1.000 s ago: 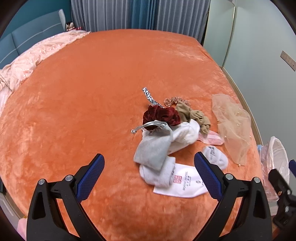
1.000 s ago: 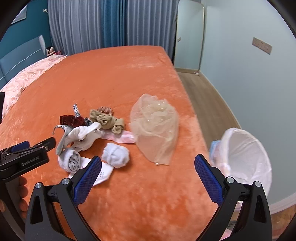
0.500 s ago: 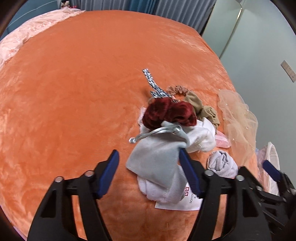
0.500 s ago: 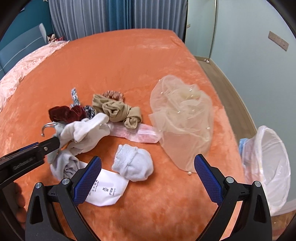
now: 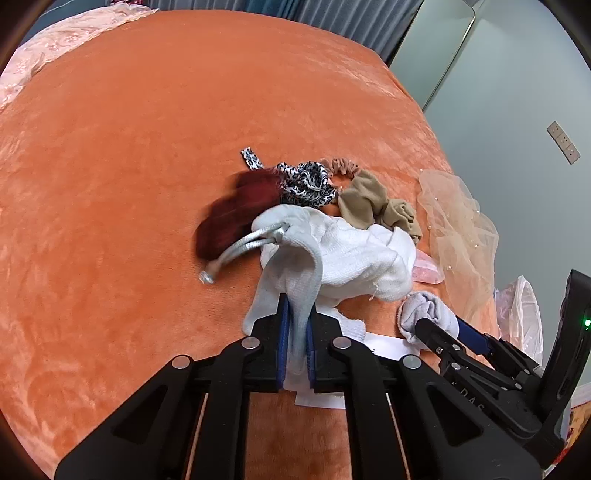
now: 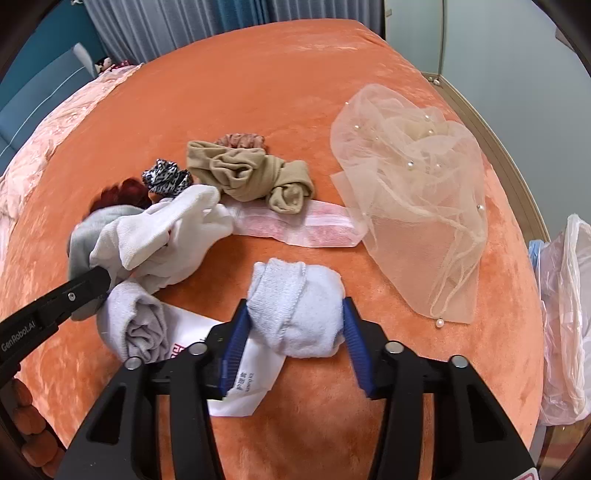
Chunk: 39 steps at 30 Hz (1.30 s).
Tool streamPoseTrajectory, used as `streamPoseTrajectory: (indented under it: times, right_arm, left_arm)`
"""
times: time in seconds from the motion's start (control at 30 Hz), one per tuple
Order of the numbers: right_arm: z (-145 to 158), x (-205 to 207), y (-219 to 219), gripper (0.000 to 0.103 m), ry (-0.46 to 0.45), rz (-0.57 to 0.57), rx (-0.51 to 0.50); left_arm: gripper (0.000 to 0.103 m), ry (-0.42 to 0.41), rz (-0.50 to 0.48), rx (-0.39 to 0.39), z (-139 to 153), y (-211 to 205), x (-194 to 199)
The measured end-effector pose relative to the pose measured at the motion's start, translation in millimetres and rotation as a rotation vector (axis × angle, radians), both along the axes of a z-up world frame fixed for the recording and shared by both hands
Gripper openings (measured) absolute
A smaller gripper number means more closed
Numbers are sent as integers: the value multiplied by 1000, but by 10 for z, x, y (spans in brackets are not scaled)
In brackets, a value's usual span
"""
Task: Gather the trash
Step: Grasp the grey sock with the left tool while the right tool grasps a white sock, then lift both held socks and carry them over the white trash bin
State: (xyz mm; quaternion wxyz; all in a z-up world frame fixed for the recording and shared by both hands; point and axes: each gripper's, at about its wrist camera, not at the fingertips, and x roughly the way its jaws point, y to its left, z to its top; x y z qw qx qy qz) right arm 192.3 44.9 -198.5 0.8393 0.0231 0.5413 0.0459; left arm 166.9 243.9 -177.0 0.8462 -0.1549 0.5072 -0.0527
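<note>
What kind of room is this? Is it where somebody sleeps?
Most likely a bedroom. The clothes lie on a big bed with an orange blanket, a padded blue headboard stands at its far end, and long curtains hang behind it.

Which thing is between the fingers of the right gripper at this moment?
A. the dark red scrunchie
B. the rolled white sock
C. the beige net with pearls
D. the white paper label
B: in the right wrist view the right gripper has its two blue pads on either side of the rolled white sock, pressing against it on the orange bed cover.
</note>
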Motion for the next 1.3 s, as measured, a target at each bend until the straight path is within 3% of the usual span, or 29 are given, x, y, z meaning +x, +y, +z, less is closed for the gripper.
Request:
streamPoseTrajectory:
  times: [0.2,0.7,1.23,1.3]
  right_arm:
    - [188,-133,0,38,-31,-2,32]
    - [1160,-602,-300,37,-223,-36,74]
    - [1185,-973,-507,38,-226,-55,85]
    - [1164,-995,-517,38,-224,-57,84]
  left_arm:
    - [6,-44,7,7,252,-29,-91]
    - [6,-217,-30,0,1148,-294,-521]
    - [7,-97,-72,16,721,-340,-920]
    - [28,-69,-46,17,640,-297,-935]
